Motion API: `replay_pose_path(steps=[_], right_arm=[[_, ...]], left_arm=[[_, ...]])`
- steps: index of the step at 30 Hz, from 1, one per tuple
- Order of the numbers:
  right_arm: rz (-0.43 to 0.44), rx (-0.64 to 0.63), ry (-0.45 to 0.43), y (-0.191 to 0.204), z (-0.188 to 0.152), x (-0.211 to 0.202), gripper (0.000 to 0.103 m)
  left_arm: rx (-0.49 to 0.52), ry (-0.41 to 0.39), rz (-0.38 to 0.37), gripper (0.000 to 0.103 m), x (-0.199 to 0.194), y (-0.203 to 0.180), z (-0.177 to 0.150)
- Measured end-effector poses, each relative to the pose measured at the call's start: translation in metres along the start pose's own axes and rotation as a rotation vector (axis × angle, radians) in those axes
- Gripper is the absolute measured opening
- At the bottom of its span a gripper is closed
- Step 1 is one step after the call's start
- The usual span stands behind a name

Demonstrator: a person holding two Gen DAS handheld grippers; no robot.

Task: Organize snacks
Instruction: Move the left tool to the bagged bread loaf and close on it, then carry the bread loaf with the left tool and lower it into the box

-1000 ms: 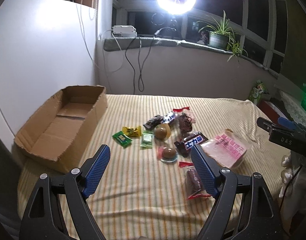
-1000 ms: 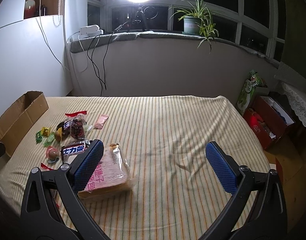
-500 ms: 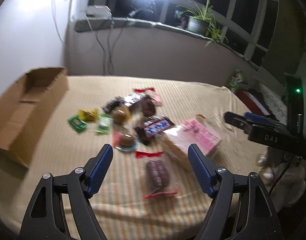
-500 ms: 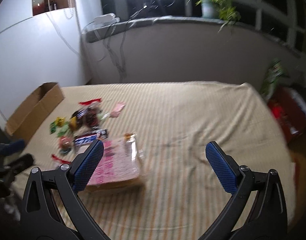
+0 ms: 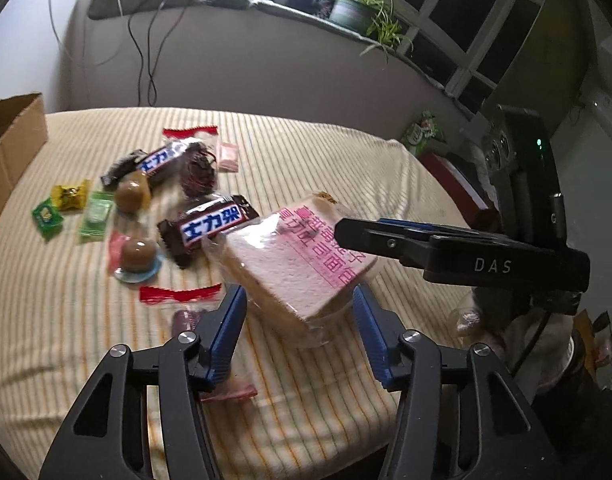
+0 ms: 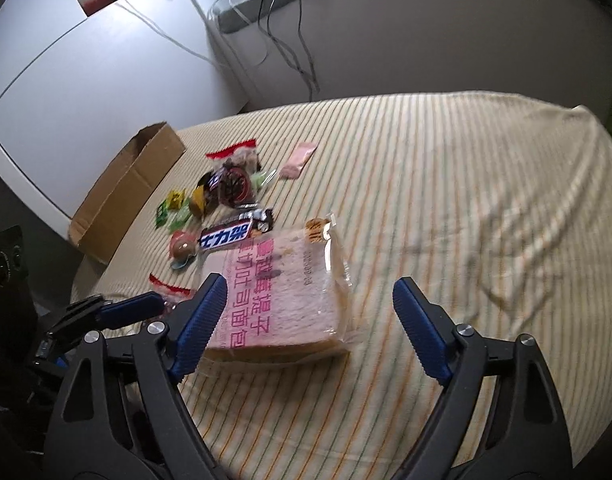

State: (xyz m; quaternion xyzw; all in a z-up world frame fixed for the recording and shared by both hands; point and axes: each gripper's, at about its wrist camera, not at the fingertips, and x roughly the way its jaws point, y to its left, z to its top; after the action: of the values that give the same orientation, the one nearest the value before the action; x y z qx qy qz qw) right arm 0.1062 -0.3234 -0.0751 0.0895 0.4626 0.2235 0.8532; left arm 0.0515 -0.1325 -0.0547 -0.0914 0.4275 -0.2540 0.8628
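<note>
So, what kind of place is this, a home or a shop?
Probably a room in a home. The snacks lie on a striped cloth spread like a bed cover, a potted plant stands on the window ledge, and cables hang down the wall.

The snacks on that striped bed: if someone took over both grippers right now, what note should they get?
Left gripper: open, empty, fingers either side of the near corner of the bread pack.
Right gripper: open, empty, over the same bread pack.
Things: chocolate bars, candies and jelly cups lie loose on the bedspread; the box stands at the left edge.
Done: nothing seen in the box.
Left: grasp the bread, then move every snack into the box.
</note>
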Motion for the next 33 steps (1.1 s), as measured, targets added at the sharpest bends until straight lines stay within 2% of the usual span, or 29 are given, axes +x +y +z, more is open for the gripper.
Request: replay_pose_path(steps=[2, 4, 12, 16, 22, 33], right_arm=[[0.013, 0.006, 0.029, -0.002, 0.001, 0.004, 0.079], [0.01, 0.0, 0.046, -0.002, 0.001, 0.008, 0.077], [0.076, 0.016, 0.121, -0.003, 0.002, 0.023, 0.075], [0.066, 0.003, 0.128, 0.0, 0.002, 0.023, 0.073], [0.059, 0.005, 0.125, 0.003, 0.004, 0.016, 0.067], [0.065, -0.058, 0.078, 0.04, 0.022, -0.004, 0.066]], left_arm=[[-0.002, 0.013, -0.002, 0.053, 0.005, -0.001, 0.0], [-0.004, 0.026, 0.0, 0.053, 0.01, 0.0, 0.0], [-0.003, 0.062, 0.0, 0.053, 0.026, 0.0, -0.001], [0.002, 0.055, 0.001, 0.053, 0.032, 0.001, 0.005], [0.009, 0.031, 0.007, 0.053, 0.024, 0.002, 0.006], [0.028, -0.084, 0.042, 0.053, -0.018, 0.015, 0.012]])
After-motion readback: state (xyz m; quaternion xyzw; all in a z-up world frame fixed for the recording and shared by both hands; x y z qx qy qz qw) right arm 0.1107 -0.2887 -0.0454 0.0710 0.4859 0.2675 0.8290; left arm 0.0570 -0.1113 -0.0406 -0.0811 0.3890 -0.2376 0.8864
